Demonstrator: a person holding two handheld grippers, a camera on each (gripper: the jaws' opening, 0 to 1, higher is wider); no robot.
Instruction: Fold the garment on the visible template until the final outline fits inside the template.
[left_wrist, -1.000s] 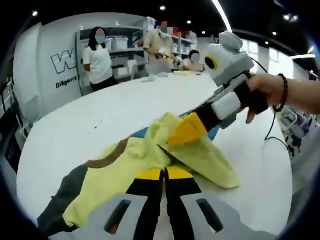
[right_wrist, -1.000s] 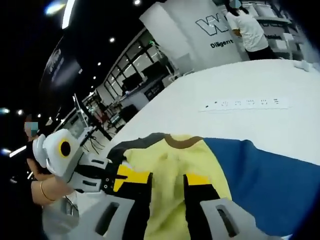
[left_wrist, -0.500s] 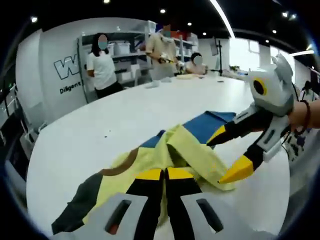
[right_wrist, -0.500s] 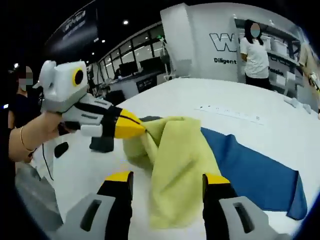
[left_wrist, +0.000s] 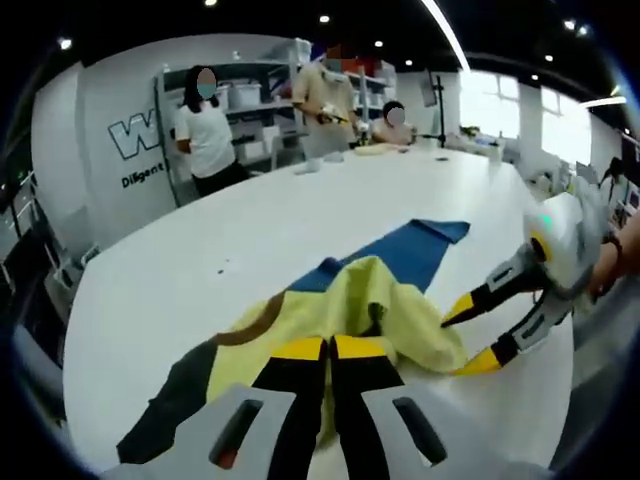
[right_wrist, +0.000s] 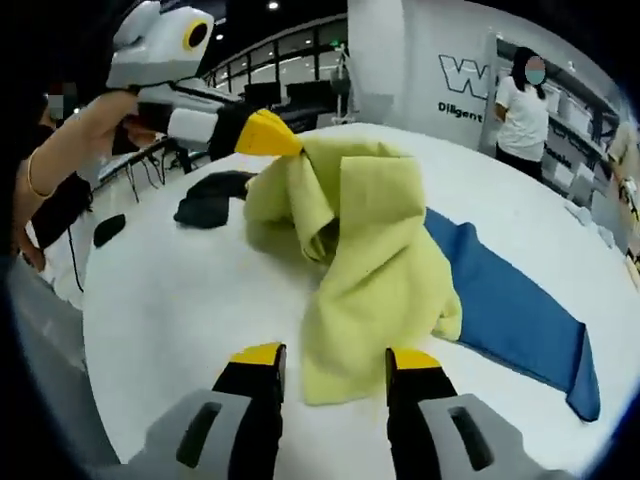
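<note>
Two views differ: left gripper clenched on yellow garment; right gripper spread, beside blue template.

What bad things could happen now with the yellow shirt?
The left gripper holds the yellow garment bunched in the air, so it may drop down crumpled instead of folded. The right gripper is open and holds nothing, so one side hangs loose. The garment may also land off the blue template.
</note>
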